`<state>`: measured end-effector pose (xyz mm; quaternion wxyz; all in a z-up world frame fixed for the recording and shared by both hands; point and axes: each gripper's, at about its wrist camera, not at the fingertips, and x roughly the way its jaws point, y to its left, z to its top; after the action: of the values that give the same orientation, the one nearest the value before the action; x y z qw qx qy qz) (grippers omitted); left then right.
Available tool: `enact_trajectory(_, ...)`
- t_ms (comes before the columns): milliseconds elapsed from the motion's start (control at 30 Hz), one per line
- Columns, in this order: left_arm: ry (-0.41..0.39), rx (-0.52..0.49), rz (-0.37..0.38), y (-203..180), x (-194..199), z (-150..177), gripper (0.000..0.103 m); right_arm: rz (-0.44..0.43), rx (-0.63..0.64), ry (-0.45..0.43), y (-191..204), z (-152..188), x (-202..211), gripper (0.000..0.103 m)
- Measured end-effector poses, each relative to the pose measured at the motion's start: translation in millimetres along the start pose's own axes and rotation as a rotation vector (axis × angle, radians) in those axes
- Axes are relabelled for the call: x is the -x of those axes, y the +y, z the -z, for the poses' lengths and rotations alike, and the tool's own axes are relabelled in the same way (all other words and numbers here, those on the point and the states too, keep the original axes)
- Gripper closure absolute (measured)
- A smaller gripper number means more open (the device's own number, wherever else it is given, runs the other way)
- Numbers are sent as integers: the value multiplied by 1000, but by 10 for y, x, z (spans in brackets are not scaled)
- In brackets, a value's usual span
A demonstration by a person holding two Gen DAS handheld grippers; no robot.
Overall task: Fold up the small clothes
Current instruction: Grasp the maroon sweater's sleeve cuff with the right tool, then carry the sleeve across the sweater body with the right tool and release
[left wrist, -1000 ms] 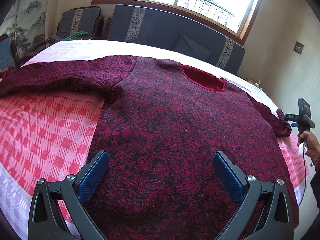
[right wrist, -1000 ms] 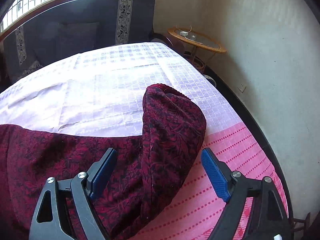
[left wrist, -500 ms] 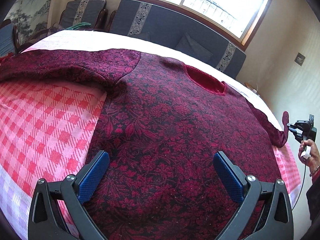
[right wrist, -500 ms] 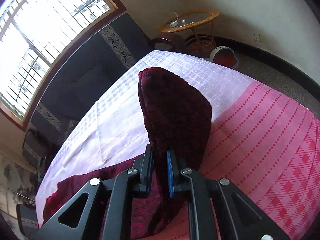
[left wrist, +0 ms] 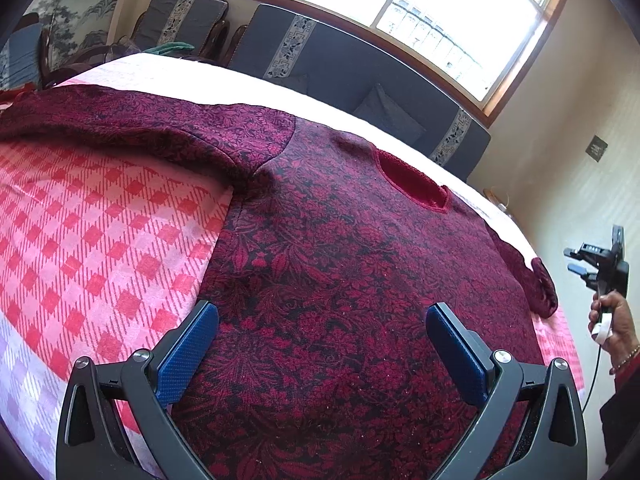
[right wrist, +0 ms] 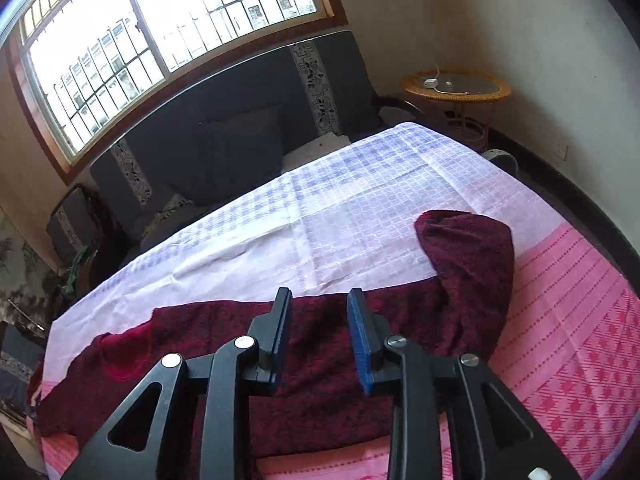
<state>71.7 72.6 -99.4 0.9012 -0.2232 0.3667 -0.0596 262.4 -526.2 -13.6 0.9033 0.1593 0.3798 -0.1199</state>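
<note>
The sweater (left wrist: pixel 360 280) lay flat on the bed (left wrist: pixel 100 240), collar toward twelve o'clock. Its folded-back sleeve (right wrist: pixel 472 256) sat at one o'clock from the right gripper (right wrist: pixel 318 336), the nearer one, whose jaws stood partly apart, empty. The left gripper (left wrist: pixel 320 348) hung over the hem, jaws wide apart, holding nothing.

A wide wood-framed window (left wrist: pixel 400 12) at twelve o'clock pours daylight over a dark sofa (left wrist: pixel 360 80) with patterned strips, set along the cream wall (right wrist: pixel 500 20). At one o'clock in the right wrist view a round wicker side table (right wrist: pixel 456 88) stands in the corner, above a dark skirting (right wrist: pixel 560 184). A painted landscape screen (left wrist: pixel 80 0) fills ten o'clock in the left view.
</note>
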Motion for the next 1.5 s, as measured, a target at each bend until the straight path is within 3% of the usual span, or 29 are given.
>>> enact_trajectory(67,13,9,5,6,-28,-19,0,76,22,29,-249,-15,-137,33)
enact_trajectory(167,21,3,5,1,-52,-35,0,143,69,53,-385,-36,-314,33)
enact_trajectory(333,38,-16,-1,-50,-106,-42,0,272,223,110,-175,-84,-806,35)
enact_trajectory(400,43,-20,-4,-87,-140,-43,0,370,260,125,-180,-74,-999,41)
enact_trajectory(467,44,-20,-5,-98,-152,-47,0,394,200,143,-376,-104,-1098,76)
enact_trajectory(500,44,-20,-5,-101,-153,-47,0,358,122,144,-531,-135,-1079,89)
enact_trajectory(533,44,-19,-4,-100,-152,-45,0,307,36,133,-687,-168,-1008,92)
enact_trajectory(633,44,-16,-3,-94,-156,-47,0,121,-123,82,-896,-182,-717,94)
enact_trajectory(733,43,-13,0,-90,-155,-51,0,-84,-175,22,-689,-168,-363,95)
enact_trajectory(900,31,15,11,-19,-120,-55,0,-399,-112,-23,464,-55,92,95)
enact_trajectory(1067,11,36,-3,41,-18,-51,0,-642,29,46,1942,427,201,95)
enact_trajectory(1167,5,22,-46,79,58,-35,0,-709,99,135,2672,870,60,95)
enact_trajectory(1267,4,40,-61,207,115,-51,0,-717,144,206,3146,1287,-173,95)
enact_trajectory(1500,-39,173,-5,504,171,-39,0,-668,207,268,3527,1826,-534,95)
